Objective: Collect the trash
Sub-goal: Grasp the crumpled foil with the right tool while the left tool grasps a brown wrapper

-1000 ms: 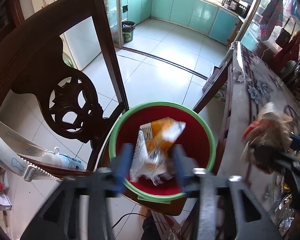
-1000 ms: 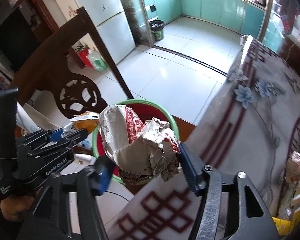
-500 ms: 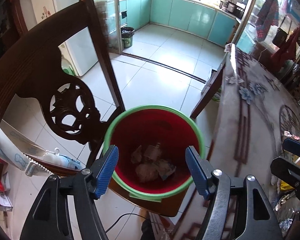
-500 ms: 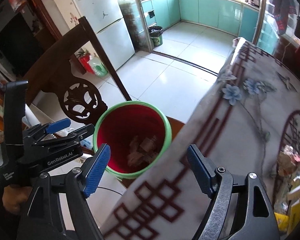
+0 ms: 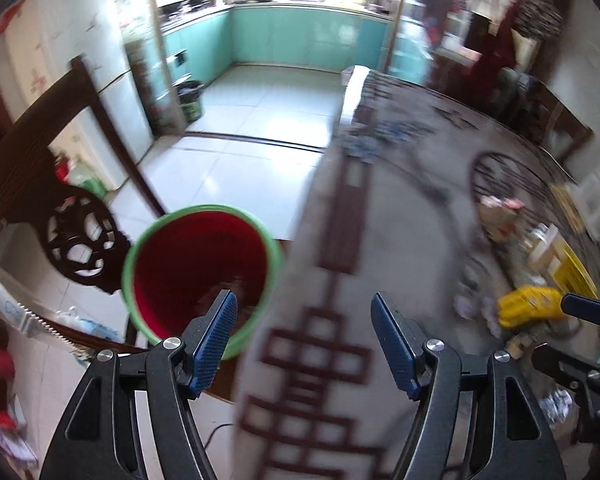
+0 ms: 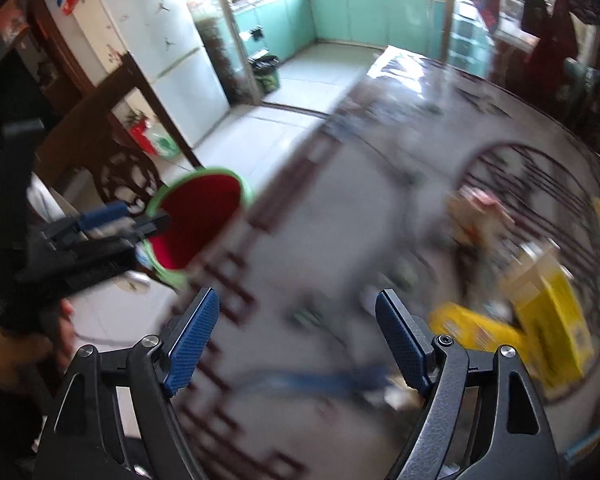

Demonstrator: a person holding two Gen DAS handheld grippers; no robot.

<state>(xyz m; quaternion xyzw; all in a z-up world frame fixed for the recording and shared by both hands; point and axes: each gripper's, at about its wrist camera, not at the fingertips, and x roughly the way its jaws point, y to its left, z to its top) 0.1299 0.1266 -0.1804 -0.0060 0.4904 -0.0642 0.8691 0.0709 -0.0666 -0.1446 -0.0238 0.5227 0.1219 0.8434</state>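
A red bin with a green rim (image 5: 198,268) stands beside the table's left edge, with trash dimly visible at its bottom; it also shows in the right wrist view (image 6: 198,224). My left gripper (image 5: 306,336) is open and empty over the table edge, just right of the bin. My right gripper (image 6: 298,334) is open and empty above the table. A pile of trash lies on the table at the right: yellow wrappers (image 5: 528,310), yellow boxes (image 6: 548,312) and a crumpled paper (image 5: 498,216). Both views are blurred.
A dark carved wooden chair (image 5: 82,240) stands left of the bin. The patterned tablecloth (image 5: 380,208) covers the table. A white fridge (image 6: 172,56) and a small dark bin (image 5: 188,100) stand further back on the tiled floor.
Both grippers let go of their trash into the bin a second ago, then swung right, away from the bin, over the table toward the trash pile.
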